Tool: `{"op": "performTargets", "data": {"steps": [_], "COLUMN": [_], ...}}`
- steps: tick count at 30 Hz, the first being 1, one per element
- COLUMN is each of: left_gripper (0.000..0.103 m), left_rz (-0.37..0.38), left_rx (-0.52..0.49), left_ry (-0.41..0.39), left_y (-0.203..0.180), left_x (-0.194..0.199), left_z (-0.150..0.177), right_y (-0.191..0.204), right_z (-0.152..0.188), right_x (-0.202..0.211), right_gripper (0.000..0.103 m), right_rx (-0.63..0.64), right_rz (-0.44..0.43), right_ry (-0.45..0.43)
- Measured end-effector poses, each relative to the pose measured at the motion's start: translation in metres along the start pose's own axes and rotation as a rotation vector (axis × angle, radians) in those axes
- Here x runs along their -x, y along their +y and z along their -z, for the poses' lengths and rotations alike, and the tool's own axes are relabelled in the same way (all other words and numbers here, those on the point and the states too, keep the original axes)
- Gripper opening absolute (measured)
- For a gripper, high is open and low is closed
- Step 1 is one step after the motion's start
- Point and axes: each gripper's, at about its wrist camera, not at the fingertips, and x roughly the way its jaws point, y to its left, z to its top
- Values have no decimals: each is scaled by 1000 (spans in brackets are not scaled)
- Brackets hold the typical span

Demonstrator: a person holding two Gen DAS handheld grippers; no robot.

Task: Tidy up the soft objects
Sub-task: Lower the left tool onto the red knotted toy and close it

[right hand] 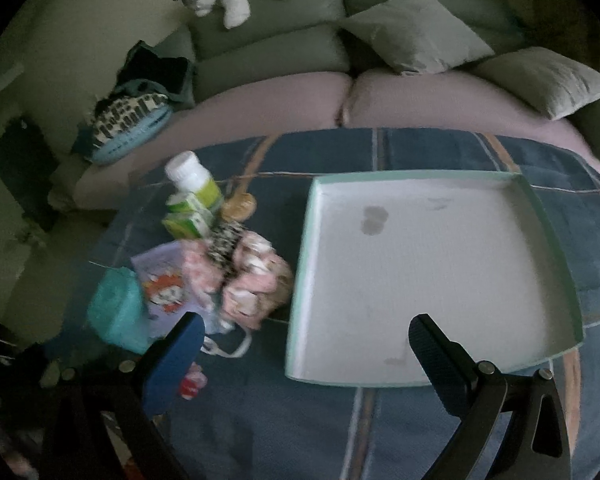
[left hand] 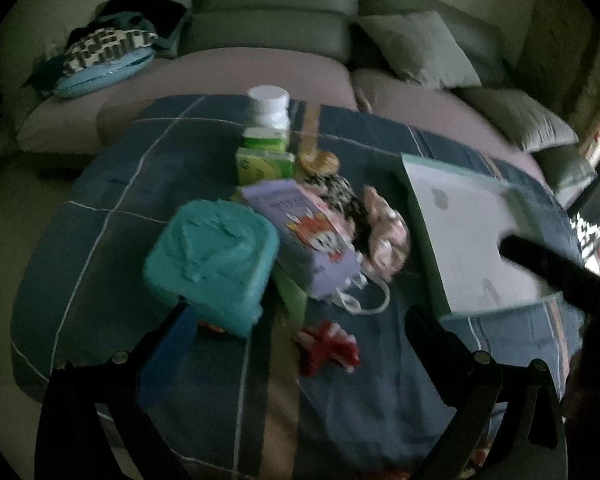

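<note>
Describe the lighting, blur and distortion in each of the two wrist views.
Left wrist view: dim, motion-smeared; the teal pouch and red soft toy are fuzzy, and the fisheye bends the sofa. Right wrist view: equally dim, the white tray brightest, the pink soft bundle blurred, corners vignetted black.

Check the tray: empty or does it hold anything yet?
Empty. The tray shows only bare white floor with a few grey smudges; the soft items lie outside it on the blue cloth.
</note>
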Motion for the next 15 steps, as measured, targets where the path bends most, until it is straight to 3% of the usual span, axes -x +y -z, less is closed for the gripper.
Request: {"op": "performTargets", "data": {"steps": [5, 12, 14, 15], "left_gripper": [103, 101, 91, 78], "left_rz": [-11, 27, 23, 23], "left_rx": [-49, -19, -30, -36], "left_ry": [48, 131, 161, 181], "left_y": [-13, -8, -11, -13], "left_x": [-10, -31, -38, -41], "left_z": [8, 12, 14, 14], "right_y": [11, 9, 8, 8], "right_z": [-2, 8, 9, 9], "right_x": [-8, -27, -29, -29], "right_gripper": [103, 103, 103, 103], "right_rx": [13, 3, 4, 3], "right_rz": [-42, -39, -39, -39], "right_ry": [19, 74, 76, 76]}}
